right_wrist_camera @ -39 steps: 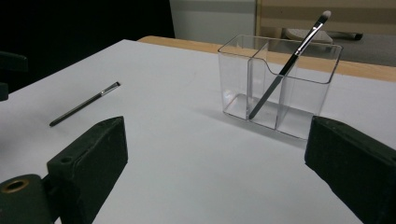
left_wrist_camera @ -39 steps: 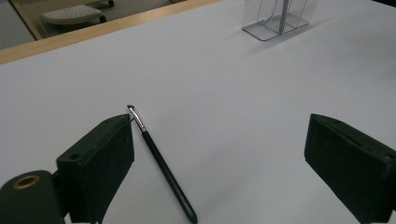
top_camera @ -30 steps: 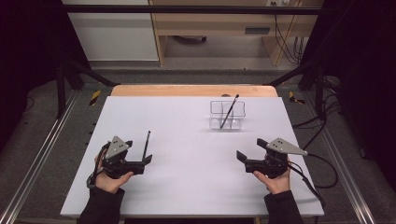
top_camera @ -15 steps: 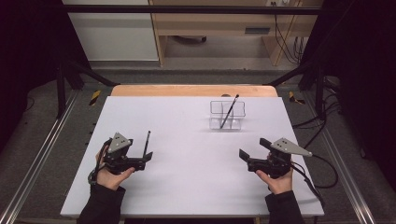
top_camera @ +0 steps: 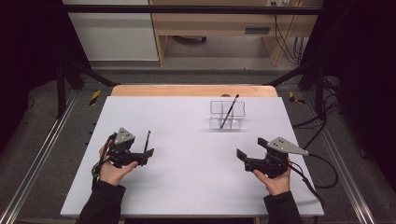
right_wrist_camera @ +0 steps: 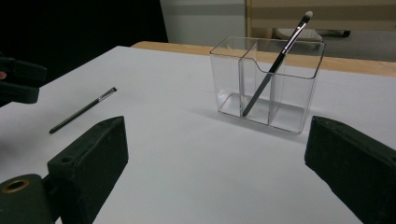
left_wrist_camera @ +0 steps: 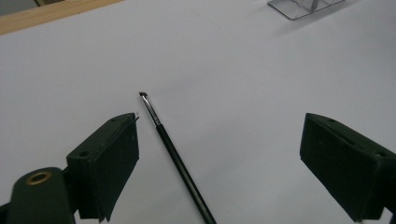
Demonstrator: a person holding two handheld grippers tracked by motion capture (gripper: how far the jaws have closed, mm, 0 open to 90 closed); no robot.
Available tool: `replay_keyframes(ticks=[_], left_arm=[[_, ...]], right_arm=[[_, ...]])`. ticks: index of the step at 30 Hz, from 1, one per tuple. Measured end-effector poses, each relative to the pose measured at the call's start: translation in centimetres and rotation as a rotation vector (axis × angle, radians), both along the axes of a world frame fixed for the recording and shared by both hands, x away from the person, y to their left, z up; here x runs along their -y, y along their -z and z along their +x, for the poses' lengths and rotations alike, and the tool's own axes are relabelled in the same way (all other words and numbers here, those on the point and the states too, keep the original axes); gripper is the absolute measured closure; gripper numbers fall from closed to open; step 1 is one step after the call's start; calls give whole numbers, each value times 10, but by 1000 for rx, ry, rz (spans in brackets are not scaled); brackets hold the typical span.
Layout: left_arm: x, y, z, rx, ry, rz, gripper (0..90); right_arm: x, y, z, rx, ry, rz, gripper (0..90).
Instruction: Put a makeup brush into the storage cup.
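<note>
The left gripper (left_wrist_camera: 219, 158) was held wide open over the thin brush (left_wrist_camera: 173, 151), which lay flat on the white table (top_camera: 187, 121) between its jaws, untouched.

bare table (top_camera: 187, 140) btwn tools, clear organizer (top_camera: 227, 115) w/ brush (top_camera: 229, 111) blocks far right

Light: even, overhead, bright on white desk (top_camera: 196, 140) | Surroundings: dark, near black at sides | Shadows: soft, faint beside clear organizer (right_wrist_camera: 266, 84) | Focus: near fingers (left_wrist_camera: 107, 163) slightly soft | Glare: none
</note>
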State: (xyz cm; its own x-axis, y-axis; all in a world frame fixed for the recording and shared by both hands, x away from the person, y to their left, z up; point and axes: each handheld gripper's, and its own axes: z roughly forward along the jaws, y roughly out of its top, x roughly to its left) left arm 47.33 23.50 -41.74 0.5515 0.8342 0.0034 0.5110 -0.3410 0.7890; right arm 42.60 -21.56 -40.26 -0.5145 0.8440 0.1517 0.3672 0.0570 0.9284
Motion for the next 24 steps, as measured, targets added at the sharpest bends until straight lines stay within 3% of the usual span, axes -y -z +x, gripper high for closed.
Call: replay_keyframes(ticks=[8, 11, 16, 24], left_arm=[[2, 8, 11, -45, -16, 46, 122], [1, 12, 16, -65, -23, 57, 140], [0, 20, 25, -101, -41, 110, 173], [-2, 31, 32, -160, -53, 142, 241]], right_arm=[[-1, -2, 1, 1, 2, 5, 64], [-2, -3, 1, 0, 2, 8, 64], [-3, -2, 2, -6, -1, -1, 64], [-5, 0, 2, -9, -1, -5, 64]])
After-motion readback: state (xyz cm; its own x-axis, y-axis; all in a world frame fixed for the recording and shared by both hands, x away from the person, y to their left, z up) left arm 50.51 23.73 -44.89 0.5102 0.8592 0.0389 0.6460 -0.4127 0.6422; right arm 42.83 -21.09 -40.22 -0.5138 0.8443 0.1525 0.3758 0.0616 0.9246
